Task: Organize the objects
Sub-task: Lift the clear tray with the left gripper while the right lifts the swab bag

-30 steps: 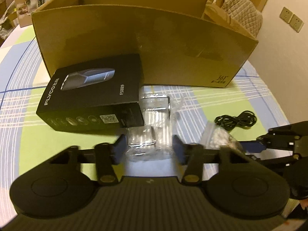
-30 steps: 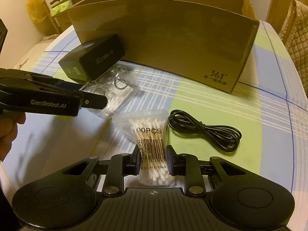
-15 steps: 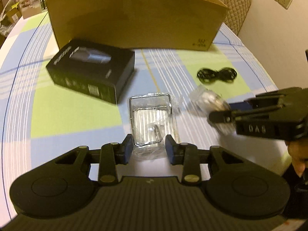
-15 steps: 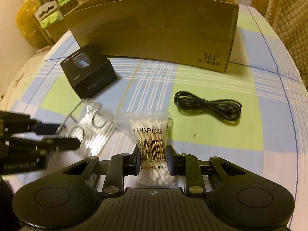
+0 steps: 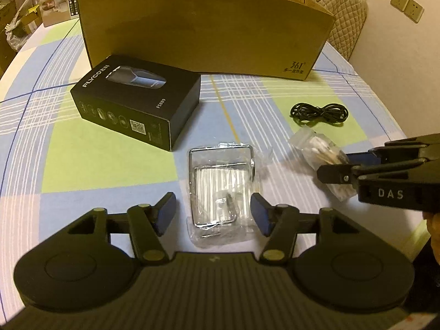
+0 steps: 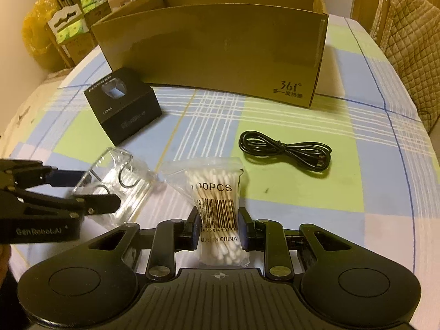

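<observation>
Left wrist view. The left gripper (image 5: 214, 213) hangs over the near part of the table (image 5: 82, 170), its jaws opening; the clear plastic packet (image 5: 222, 192) with its chrome wire frame lies on the checked cloth between the pads, which stand clear of it. The film looks thin, slick and crinkly, the wire inside stiff and light; a hold across the wire frame should grip better than loose film alone. The black shaver box (image 5: 137, 107) rests toward the far-left part of the table, just in front of the cardboard box (image 5: 206, 27); rigid and flat-sided, probably best taken across its narrow width. The right gripper (image 5: 332, 167) enters from the right.

Right wrist view. The right gripper (image 6: 218, 225) is clamped on the bag of cotton swabs (image 6: 217, 203) at its barcoded lower half, the bag's upper end lying on the cloth. Light and soft, the bundle may sag or slide inside its slippery bag. The coiled black cable (image 6: 286, 151) lies toward the right edge, limp and likely to uncoil unless taken at its bunched middle. The cardboard box (image 6: 214, 49) stands open-topped at the far edge; its tall near wall must probably be cleared from above. Bare cloth lies between the items and that wall.
</observation>
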Action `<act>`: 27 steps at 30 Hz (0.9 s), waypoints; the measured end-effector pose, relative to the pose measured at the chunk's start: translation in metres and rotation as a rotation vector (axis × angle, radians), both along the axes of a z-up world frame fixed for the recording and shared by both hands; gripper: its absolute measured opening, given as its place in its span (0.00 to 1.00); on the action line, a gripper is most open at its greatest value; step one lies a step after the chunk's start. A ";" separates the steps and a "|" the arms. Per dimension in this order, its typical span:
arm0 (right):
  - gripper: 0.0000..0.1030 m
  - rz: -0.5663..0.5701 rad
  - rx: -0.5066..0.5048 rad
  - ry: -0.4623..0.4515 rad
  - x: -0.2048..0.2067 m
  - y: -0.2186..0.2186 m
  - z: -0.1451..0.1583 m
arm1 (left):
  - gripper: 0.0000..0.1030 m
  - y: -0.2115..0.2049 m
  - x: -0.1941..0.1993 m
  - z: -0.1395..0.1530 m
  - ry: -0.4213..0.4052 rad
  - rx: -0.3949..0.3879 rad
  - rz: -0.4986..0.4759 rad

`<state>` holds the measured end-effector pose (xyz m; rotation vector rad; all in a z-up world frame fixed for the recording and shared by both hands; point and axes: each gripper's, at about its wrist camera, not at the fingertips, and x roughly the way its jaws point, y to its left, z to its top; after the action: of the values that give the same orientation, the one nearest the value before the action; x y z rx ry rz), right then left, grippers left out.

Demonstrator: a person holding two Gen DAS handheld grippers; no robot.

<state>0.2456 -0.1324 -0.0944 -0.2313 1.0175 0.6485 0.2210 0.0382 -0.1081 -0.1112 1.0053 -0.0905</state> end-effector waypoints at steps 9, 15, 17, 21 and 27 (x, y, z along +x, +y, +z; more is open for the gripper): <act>0.41 0.013 0.008 -0.006 0.002 0.002 -0.007 | 0.29 0.000 0.001 -0.001 0.014 -0.004 -0.019; 0.41 0.046 -0.035 -0.034 0.002 0.010 -0.010 | 0.27 -0.002 0.000 -0.001 0.019 0.001 -0.028; 0.27 0.041 -0.037 -0.027 0.003 0.011 -0.010 | 0.26 -0.002 0.000 0.001 0.019 0.009 -0.036; 0.20 0.061 -0.046 -0.019 0.002 0.014 -0.008 | 0.26 -0.001 -0.001 0.004 0.020 0.014 -0.034; 0.20 0.053 -0.022 -0.030 -0.005 0.013 0.006 | 0.26 -0.003 -0.006 0.015 0.010 0.009 -0.029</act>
<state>0.2408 -0.1195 -0.0879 -0.2869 0.9922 0.6804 0.2149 0.0352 -0.0929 -0.0893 1.0178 -0.1120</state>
